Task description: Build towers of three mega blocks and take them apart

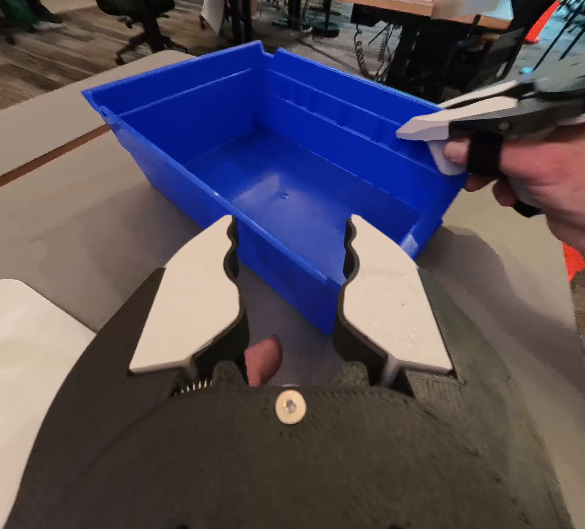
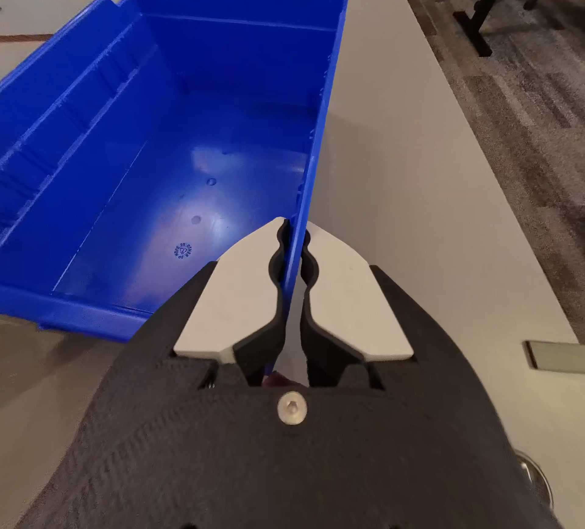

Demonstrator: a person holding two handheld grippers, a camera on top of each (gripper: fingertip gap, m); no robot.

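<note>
A blue bin (image 2: 164, 140) sits on a grey table (image 2: 427, 165), and no blocks show in either view.

The right gripper (image 2: 294, 229) is clamped on the bin's right-hand wall, one pad inside and one outside, both dark pads pressed to the thin plastic near the bin's near corner. From this gripper the bin stretches ahead and to the left. Its long axis runs away from the gripper, leaning slightly right at the far end. The far end wall stands tall; the near end wall is low. Moulded into the floor, just left of the fingertips, is a small round recycling-type mark (image 2: 183, 251) with tiny raised lettering around it. Two small round dimples lie on the floor beyond it.

The left gripper (image 1: 291, 225) is spread wide with nothing between its fingers. It hovers at the bin's near long wall, whose rim passes across the gap between the fingertips without touching either pad. Seen from here the bin lies crosswise, its long axis running from far left to near right. The right gripper (image 1: 424, 130) appears ahead and to the right, at the bin's far wall, with a hand (image 1: 538, 178) around it; that area is blurred, so its grip is hard to judge from this side.

Desks and chairs stand in the room beyond the table.
</note>
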